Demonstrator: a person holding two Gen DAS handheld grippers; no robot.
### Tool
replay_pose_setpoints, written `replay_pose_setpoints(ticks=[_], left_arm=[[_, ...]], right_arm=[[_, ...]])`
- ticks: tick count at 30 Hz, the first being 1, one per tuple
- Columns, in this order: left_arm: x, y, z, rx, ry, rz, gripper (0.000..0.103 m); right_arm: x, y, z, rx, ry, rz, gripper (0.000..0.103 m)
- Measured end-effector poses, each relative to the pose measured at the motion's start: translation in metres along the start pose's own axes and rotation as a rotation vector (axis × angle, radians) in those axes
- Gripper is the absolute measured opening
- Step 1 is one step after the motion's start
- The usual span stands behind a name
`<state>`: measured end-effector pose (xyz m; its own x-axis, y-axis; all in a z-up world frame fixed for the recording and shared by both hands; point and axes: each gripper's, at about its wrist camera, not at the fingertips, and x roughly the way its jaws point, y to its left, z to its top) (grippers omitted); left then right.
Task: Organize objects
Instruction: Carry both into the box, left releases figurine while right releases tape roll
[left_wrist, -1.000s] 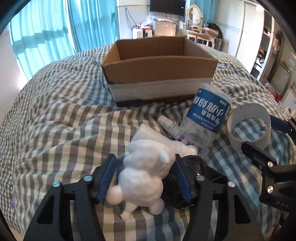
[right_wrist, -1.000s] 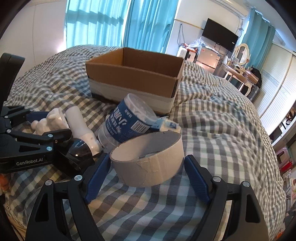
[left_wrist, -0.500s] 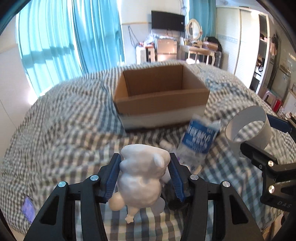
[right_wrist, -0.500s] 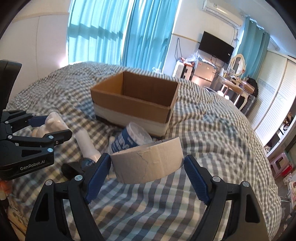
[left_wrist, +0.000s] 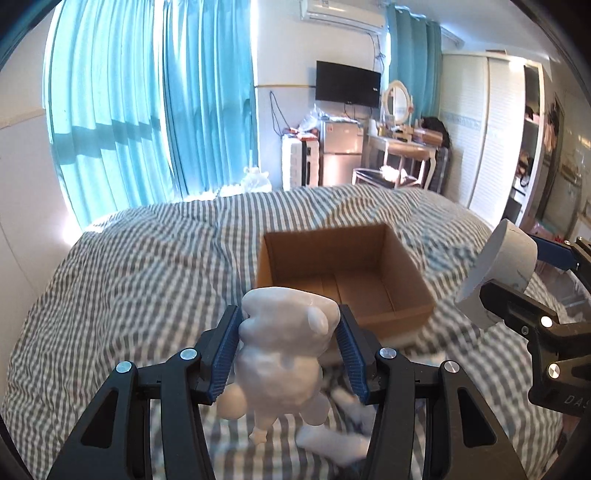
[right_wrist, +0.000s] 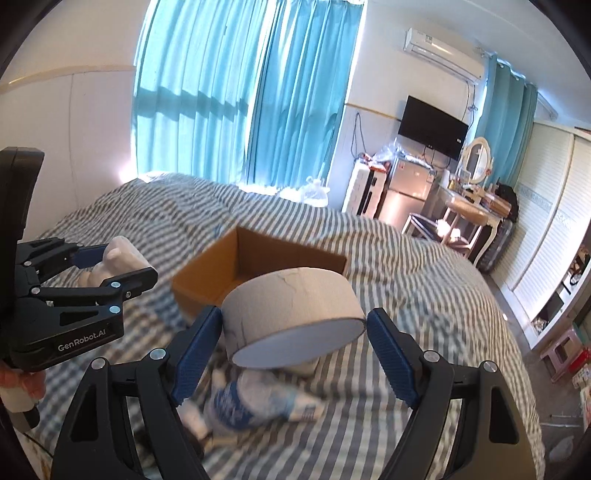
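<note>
Presently catalogued, by material and form:

White figurine (left_wrist: 284, 354): matte, lumpy, plaster-like animal shape with rounded ears and stubby limbs. Clamped at the head between the ribbed blue pads (left_wrist: 225, 354) of the left gripper (left_wrist: 288, 354), fingers drawn in tight on either side; legs hang free below. Held in the air, above the bed (left_wrist: 140, 280) and just in front of the box.

Tape roll (right_wrist: 291, 314): broad ring, pale grey-white, papery outer wrap with a torn edge, flat pale rim facing the camera. Gripped across its width by the right gripper (right_wrist: 293, 332), fingers spread wide with a blue pad (right_wrist: 391, 358) against each side. Lifted clear of the bedding, near the box's front.

Cardboard box (left_wrist: 343, 280): brown corrugated, rectangular, open-topped, interior bare as far as visible. Sits on the bed between and beyond the two grippers.

Bed: quilted cover, grey-and-white check, soft and rumpled.

Plastic bottle (right_wrist: 240, 406): crumpled, clear, blue printed label, lying on the cover beneath the tape roll; blurred.

White tube (left_wrist: 328, 439): smooth, lying on the cover below the figurine; blurred.
</note>
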<state>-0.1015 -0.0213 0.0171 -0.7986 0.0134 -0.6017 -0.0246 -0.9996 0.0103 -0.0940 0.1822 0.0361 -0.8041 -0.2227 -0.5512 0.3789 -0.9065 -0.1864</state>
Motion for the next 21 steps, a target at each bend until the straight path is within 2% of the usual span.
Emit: replay_pose_setpoints(ticks=[5, 10, 14, 21], left_arm=[[0.023, 0.010, 0.031, -0.005, -0.006, 0.001, 0.053], [0.061, 0.017, 0.055, -0.005, 0.019, 0.008, 0.053], [0.090, 0.014, 0.061, 0.022, 0.035, 0.031, 0.053], [0.140, 0.000, 0.065, 0.050, 0.068, 0.010, 0.053]], right_arm=[[0.024, 0.001, 0.036, -0.045, -0.010, -0.033, 0.081], [0.059, -0.012, 0.065, -0.020, -0.009, -0.024, 0.081], [0.096, -0.028, 0.078, 0.025, 0.018, 0.006, 0.081], [0.161, -0.045, 0.095, 0.061, 0.059, 0.029, 0.081]])
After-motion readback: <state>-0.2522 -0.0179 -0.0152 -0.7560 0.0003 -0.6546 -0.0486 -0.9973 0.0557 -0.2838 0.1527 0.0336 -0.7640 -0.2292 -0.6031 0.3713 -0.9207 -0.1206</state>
